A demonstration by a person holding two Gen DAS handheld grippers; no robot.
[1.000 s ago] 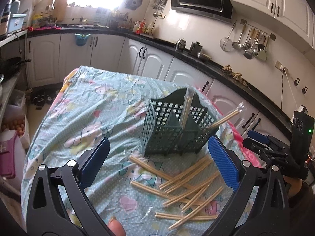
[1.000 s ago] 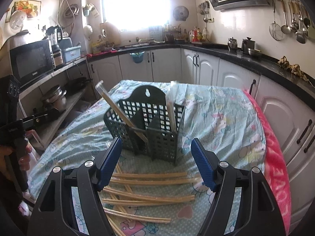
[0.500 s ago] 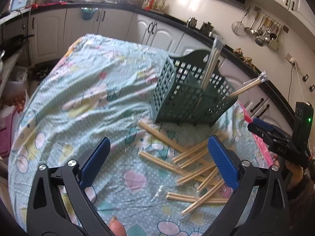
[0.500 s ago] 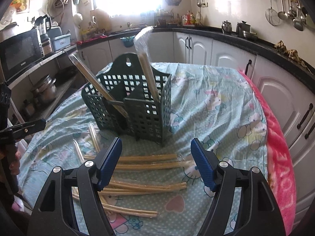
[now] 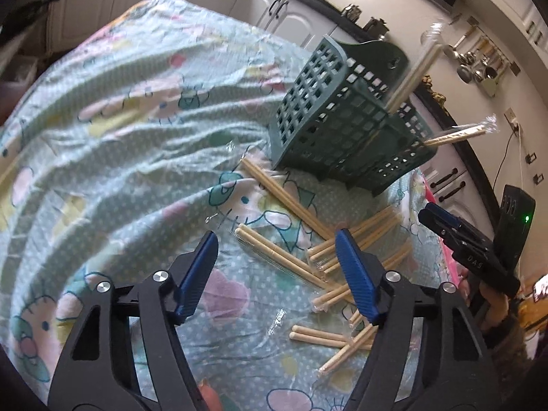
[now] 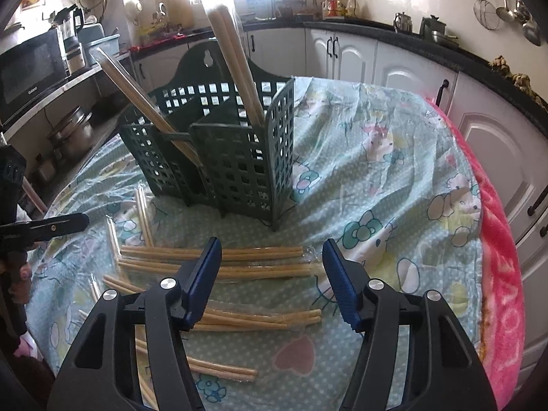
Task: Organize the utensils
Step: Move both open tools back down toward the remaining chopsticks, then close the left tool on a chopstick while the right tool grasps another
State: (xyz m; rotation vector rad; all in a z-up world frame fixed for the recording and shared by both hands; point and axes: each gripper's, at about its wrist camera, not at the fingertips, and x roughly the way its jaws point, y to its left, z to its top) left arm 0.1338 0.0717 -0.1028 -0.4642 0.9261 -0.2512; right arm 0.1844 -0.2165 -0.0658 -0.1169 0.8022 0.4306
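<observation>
A dark green lattice utensil basket (image 5: 346, 130) (image 6: 219, 157) stands on the patterned tablecloth with two wrapped chopstick pairs (image 6: 236, 68) leaning in it. Several wrapped chopstick pairs (image 5: 284, 260) (image 6: 233, 260) lie scattered on the cloth in front of it. My left gripper (image 5: 277, 257) is open and empty, low over one loose pair. My right gripper (image 6: 270, 267) is open and empty, just above the nearest pairs. Each gripper shows in the other's view, the right one (image 5: 459, 239) at the right edge and the left one (image 6: 41, 226) at the left edge.
The table wears a light blue cartoon-print cloth (image 6: 376, 171) with a pink blanket (image 6: 500, 274) along its right edge. White kitchen cabinets (image 6: 342, 54) and a dark counter surround it. A shelf with a microwave (image 6: 30, 72) and pots stands on the left.
Both grippers have dropped lower and closer to the loose chopsticks on the cloth. The left view has tilted down, and both pairs of jaws have narrowed somewhat but stay open.
</observation>
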